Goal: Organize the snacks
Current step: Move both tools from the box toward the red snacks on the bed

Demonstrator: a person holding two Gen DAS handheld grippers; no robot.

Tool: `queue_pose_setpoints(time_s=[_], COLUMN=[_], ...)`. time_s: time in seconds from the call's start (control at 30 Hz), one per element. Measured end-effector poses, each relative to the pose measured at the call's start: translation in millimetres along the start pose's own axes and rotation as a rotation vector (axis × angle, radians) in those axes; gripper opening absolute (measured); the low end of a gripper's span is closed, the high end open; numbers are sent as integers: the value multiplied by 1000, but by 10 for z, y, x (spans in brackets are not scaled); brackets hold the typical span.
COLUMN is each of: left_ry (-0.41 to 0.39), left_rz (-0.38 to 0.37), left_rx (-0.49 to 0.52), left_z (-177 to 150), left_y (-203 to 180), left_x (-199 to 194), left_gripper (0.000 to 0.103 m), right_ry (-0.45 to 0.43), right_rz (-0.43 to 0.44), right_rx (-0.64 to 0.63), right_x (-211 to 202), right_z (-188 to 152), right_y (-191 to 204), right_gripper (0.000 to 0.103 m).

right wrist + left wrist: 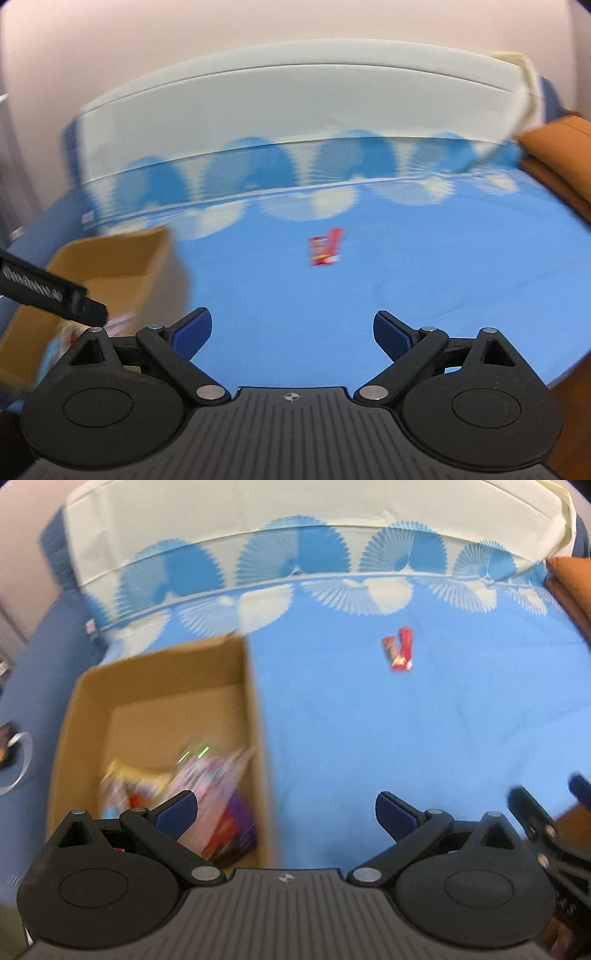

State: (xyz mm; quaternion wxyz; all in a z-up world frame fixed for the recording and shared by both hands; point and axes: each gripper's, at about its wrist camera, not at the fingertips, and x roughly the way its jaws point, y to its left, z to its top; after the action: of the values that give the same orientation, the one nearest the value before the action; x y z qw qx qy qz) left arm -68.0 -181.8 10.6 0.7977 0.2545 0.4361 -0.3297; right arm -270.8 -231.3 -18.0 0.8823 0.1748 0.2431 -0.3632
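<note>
Snacks already sit in the cardboard box (162,716): a blurred heap of packets (207,794) in pink, purple, yellow and red fills its near end, while the far end is bare. Two red snack bars (399,650) lie out in the open on the bed, touching each other in a narrow V, well apart from the box. Judging from this, most of the sorting looks done and those two bars are what is left to move.

The left gripper (286,812) hangs over the box's right wall with its jaws spread wide and nothing between them. The right gripper (291,334) is likewise wide and empty, pointed toward the bars.

The surface is a bed with a bright blue sheet (406,738) printed with pale fan shapes, a white folded cover (295,506) across its far end, and an orange cushion (569,583) at the right edge. A plain pinkish wall (258,33) stands behind.
</note>
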Motion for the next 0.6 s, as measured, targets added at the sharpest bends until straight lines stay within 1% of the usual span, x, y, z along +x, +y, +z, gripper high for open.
queue_pose_setpoints(time_s=[0.07, 0.13, 0.27, 0.37, 0.47, 0.6], left_ry=[-22, -32, -48, -15, 6, 50], left_rz=[0, 6, -40, -83, -83, -85], left_rx=[11, 18, -2, 21, 9, -30], left_z=[305, 580, 1037, 1325, 1597, 1822], left_y=[-233, -431, -755, -954, -1103, -1174], left_x=[271, 565, 1289, 1862, 2413, 2947], left_gripper=[103, 103, 103, 103, 103, 103], right_ry=[-14, -23, -21, 11, 30, 35], right_rz=[-57, -94, -122, -134, -154, -172], right_rx=[28, 55, 108, 133, 142, 115], right_x=[209, 426, 937, 1410, 1817, 2279], right_z=[84, 154, 253, 300, 322, 346], right_y=[-248, -471, -852, -1050, -1184, -1269], right_gripper=[95, 95, 96, 96, 97, 97])
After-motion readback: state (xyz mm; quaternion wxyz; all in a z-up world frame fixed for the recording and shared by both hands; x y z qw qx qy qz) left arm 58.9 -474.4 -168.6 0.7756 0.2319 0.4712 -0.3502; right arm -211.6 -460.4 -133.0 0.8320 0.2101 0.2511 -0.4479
